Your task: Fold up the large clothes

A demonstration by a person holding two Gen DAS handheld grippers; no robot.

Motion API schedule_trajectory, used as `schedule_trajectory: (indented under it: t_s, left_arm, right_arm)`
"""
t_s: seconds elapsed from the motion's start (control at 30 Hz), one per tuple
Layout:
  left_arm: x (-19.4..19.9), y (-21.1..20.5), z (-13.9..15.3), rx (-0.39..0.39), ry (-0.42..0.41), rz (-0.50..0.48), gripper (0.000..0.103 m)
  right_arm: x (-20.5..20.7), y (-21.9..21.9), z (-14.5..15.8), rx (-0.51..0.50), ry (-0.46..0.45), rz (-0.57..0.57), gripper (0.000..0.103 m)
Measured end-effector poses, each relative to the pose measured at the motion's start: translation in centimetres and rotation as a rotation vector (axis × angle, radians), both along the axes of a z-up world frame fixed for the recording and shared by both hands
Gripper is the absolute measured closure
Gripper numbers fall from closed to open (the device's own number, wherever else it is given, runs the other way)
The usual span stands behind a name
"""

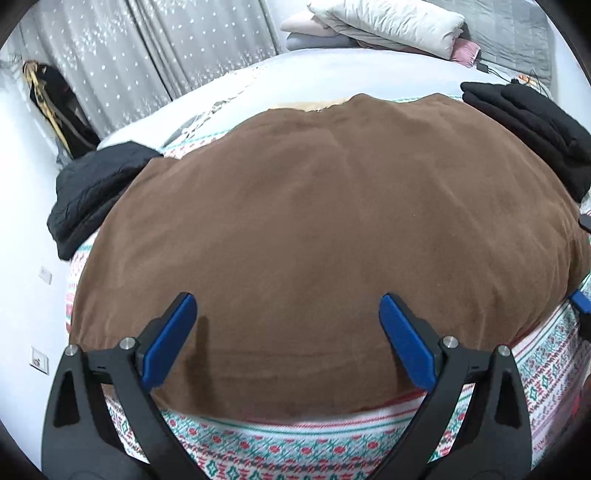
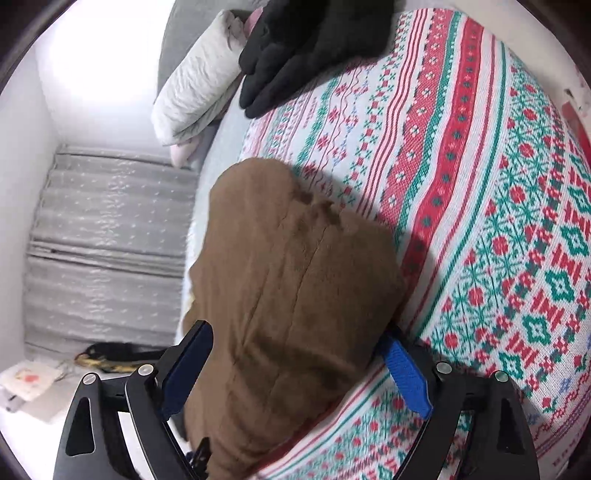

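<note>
A large brown fleece garment [image 1: 314,229] lies spread flat on a patterned red, green and white blanket [image 1: 295,443] on a bed. My left gripper [image 1: 288,332] is open just above the garment's near edge, holding nothing. In the right wrist view a part of the brown garment [image 2: 291,295] lies between the wide-open blue fingers [image 2: 406,376] of my right gripper [image 2: 295,365], over the patterned blanket [image 2: 498,221]. The fingers do not close on the cloth.
Folded black clothes lie at the left [image 1: 92,192] and the far right [image 1: 535,125] of the bed, and also show in the right wrist view [image 2: 314,48]. Folded bedding [image 1: 388,26] is stacked at the head. Grey starred curtains [image 1: 166,55] hang behind.
</note>
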State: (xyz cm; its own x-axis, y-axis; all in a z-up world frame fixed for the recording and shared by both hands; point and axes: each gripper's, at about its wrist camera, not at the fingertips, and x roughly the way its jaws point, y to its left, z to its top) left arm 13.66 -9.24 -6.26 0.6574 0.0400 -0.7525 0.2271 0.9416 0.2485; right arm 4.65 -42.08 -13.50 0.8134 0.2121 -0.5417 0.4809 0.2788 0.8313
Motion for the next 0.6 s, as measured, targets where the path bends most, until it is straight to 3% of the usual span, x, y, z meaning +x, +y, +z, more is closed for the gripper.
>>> schedule_trajectory:
  t_s: [0.17, 0.33, 0.37, 0.43, 0.47, 0.5, 0.6]
  left_arm:
    - [1.0, 0.4, -1.1, -0.089, 0.074, 0.007, 0.003]
    - [0.7, 0.1, -1.6, -0.061, 0.063, 0.0, 0.002]
    - [0.6, 0.0, -1.7, -0.056, 0.058, 0.0, 0.002]
    - [0.5, -0.2, -1.9, -0.046, 0.049, -0.003, 0.001]
    - [0.4, -0.3, -2.0, -0.041, 0.045, -0.005, 0.001]
    - [0.4, -0.3, -2.0, -0.04, 0.045, -0.005, 0.001]
    - [0.6, 0.0, -1.9, -0.057, 0.058, -0.006, 0.001]
  right_arm:
    - [3.0, 1.9, 1.3, -0.156, 0.017, -0.015, 0.01]
    - [4.1, 3.2, 5.5, -0.241, -0.192, 0.022, 0.011]
    - [4.4, 3.4, 5.6, -0.26, -0.194, 0.026, 0.011]
    - [5.3, 3.4, 3.7, -0.238, -0.095, -0.002, 0.01]
    - [5.8, 3.2, 1.5, -0.175, -0.024, -0.018, 0.01]
    - [5.5, 2.2, 0.2, -0.145, 0.014, -0.023, 0.019]
    - [6.3, 3.1, 1.6, -0.193, -0.014, -0.008, 0.019]
